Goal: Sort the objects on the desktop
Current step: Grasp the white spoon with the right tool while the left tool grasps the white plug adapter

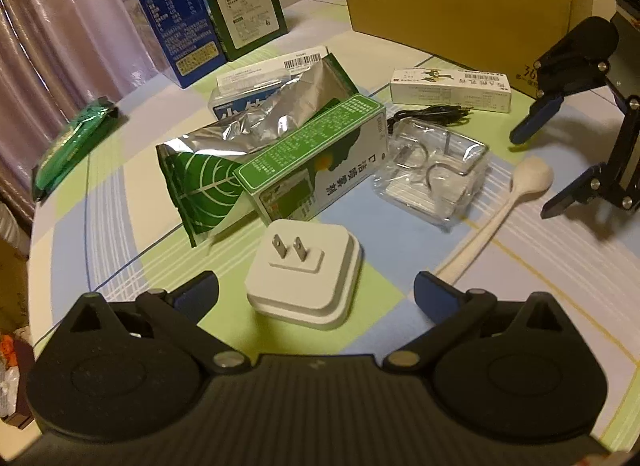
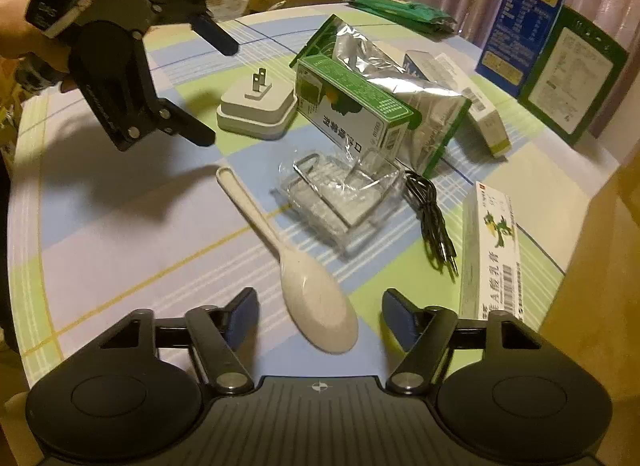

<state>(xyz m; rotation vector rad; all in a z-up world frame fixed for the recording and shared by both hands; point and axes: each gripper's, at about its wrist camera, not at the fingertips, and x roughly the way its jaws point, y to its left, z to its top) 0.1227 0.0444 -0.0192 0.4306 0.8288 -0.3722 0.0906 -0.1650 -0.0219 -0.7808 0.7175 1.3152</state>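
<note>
Our left gripper (image 1: 316, 286) has its jaws spread wide around the white square plug adapter (image 1: 304, 278) on the checked tabletop (image 1: 120, 234), not touching. Our right gripper (image 2: 320, 314) brackets the cream plastic spoon (image 2: 316, 298), jaws apart.

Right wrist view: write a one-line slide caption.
Open right gripper hovers over a pale spoon on the checked tablecloth, beside clear packaging.
</note>
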